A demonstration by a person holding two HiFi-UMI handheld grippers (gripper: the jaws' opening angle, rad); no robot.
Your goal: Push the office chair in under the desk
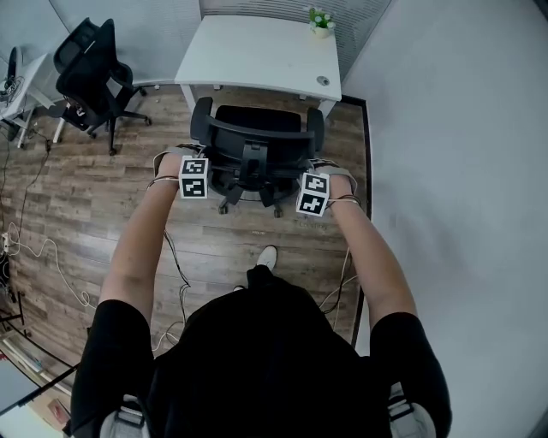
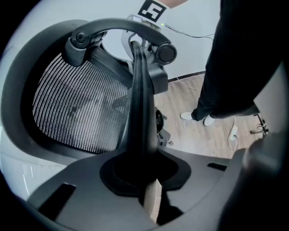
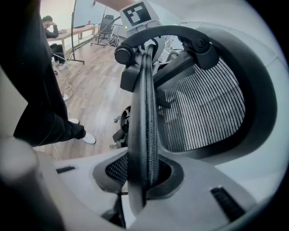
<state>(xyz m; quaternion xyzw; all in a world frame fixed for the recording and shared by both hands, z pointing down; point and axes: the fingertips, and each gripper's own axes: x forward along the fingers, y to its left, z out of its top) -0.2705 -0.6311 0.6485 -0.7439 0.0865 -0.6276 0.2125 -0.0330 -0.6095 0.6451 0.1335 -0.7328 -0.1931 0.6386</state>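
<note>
A black mesh office chair (image 1: 257, 145) stands on the wood floor just in front of the white desk (image 1: 257, 51), its seat partly under the desk's front edge. My left gripper (image 1: 195, 171) is shut on the left edge of the backrest (image 2: 141, 113), which runs straight up between its jaws (image 2: 146, 180). On the other side, my right gripper (image 1: 317, 190) is shut on the right edge of the backrest (image 3: 144, 117), with the mesh rim pinched between the jaws (image 3: 142, 180). Both grippers point steeply down.
A small potted plant (image 1: 321, 21) sits on the desk's far right corner. A second black chair (image 1: 90, 73) stands at the left by another desk (image 1: 21, 81). A white wall (image 1: 454, 128) runs close along the right. Cables (image 1: 34, 248) trail over the floor at the left.
</note>
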